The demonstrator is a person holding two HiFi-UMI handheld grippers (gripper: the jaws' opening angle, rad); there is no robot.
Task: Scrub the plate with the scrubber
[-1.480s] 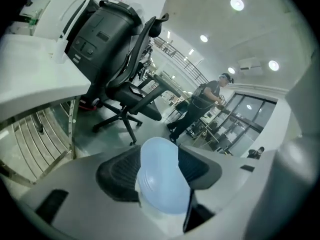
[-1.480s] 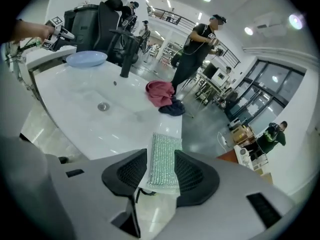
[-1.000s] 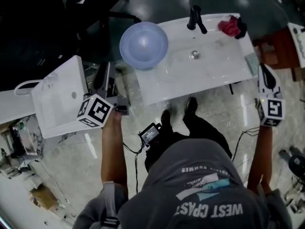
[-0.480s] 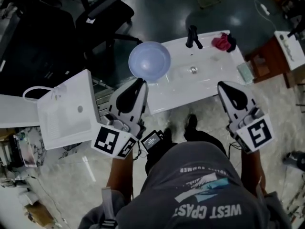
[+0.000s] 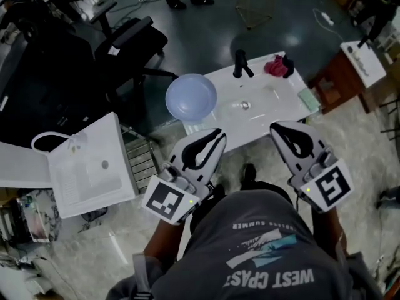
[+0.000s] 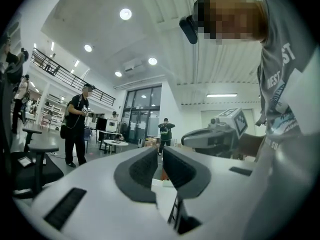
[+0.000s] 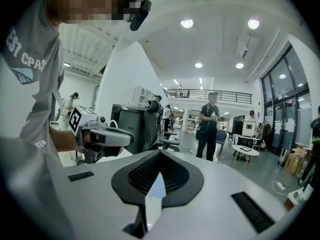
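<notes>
Head view shows both grippers raised clear of the white sink counter [image 5: 270, 108]. The left gripper [image 5: 217, 134] has just been closing its jaws to a slim, empty gap, and the right gripper [image 5: 279, 129] has its jaws shut on nothing. The pale blue round plate [image 5: 191, 97] lies at the counter's left end, unheld, so no scrubbing is under way.
</notes>
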